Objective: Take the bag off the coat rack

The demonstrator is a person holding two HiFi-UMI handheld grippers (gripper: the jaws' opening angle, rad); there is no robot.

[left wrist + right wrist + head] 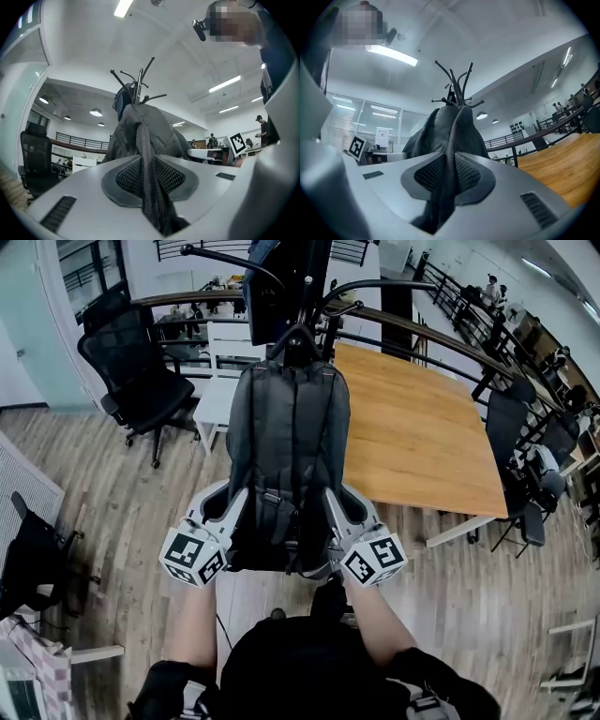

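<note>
A dark grey backpack (286, 442) hangs from the top of a black coat rack (302, 334), its back panel and straps facing me. My left gripper (239, 505) is shut on the bag's lower left side, a fold of mesh strap (149, 180) pinched between its pads. On the lower right side my right gripper (330, 505) is shut on another fold of the bag's fabric (443, 185). Seen from below in both gripper views, the rack's hooks (138, 82) (457, 84) rise above the bag (140, 133) (447, 131).
A wooden table (412, 427) stands right of the rack, with black railings (441, 343) behind it. A black office chair (131, 371) and a white desk (220, 381) are at the left. More chairs (525, 465) sit at the far right. The floor is wood planks (122, 512).
</note>
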